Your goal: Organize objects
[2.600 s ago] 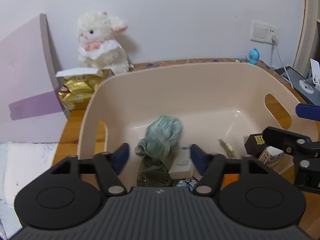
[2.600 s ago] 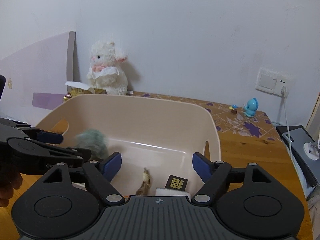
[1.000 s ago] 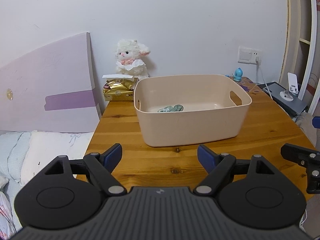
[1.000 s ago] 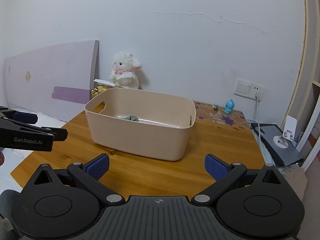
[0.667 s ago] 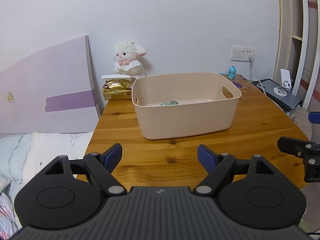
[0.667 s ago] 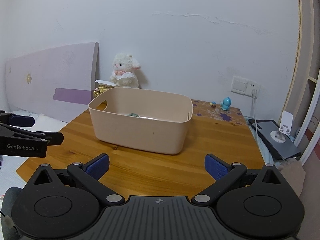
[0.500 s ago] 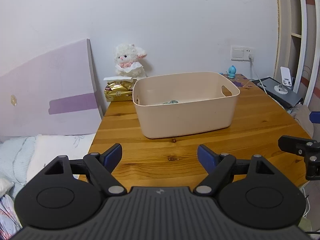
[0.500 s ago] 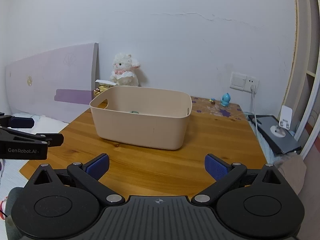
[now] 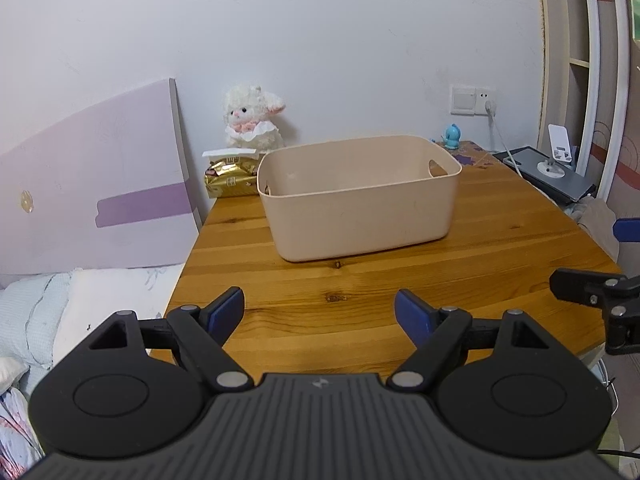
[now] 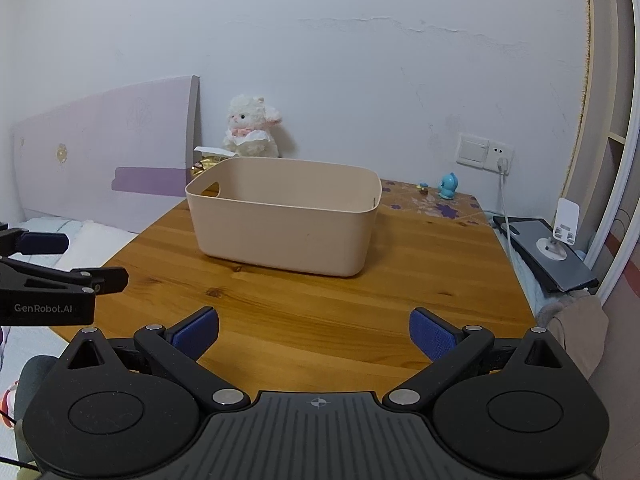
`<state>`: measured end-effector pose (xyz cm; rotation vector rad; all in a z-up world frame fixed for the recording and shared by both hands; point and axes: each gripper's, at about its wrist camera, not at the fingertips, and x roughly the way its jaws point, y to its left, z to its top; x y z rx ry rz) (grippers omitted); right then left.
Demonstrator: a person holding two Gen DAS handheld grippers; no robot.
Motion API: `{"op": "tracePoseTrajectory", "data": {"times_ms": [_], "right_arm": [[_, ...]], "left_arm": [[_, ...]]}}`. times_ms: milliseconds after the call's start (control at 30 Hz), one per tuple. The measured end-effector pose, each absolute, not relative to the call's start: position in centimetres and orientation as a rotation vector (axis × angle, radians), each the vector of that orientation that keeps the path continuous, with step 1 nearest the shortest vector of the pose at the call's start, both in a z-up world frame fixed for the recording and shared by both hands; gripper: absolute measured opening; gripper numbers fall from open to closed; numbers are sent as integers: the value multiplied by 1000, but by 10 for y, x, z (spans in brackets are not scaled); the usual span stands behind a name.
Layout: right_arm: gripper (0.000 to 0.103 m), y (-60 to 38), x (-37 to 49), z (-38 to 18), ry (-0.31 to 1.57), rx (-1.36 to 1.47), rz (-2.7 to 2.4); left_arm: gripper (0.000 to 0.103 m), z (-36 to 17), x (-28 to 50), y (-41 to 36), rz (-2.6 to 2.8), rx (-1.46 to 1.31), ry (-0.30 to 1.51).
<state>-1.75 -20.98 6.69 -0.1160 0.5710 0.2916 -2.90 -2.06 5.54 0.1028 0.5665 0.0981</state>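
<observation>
Beige plastic bin (image 9: 360,200) mid-table (image 9: 500,240), contents hidden; left claw (image 9: 319,314) and right claw (image 10: 314,334) both spread, empty, near front edge; sorting seemingly finished, next move likely none.

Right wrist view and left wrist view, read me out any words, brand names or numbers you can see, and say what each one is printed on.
"GenRobot.AI": white lettering on the side of the left tool, seen in the right wrist view.
Gold packet beside the beige bin: it carries a label, but the print is too small to read.
Nothing else legible shows in either view.
</observation>
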Motion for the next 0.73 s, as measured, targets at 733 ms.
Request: {"op": "tracePoseTrajectory", "data": {"times_ms": [733], "right_arm": [[103,-209,-7,64,592,-95,310]], "left_arm": [[84,61,-22,-23,77,104,572]]}}
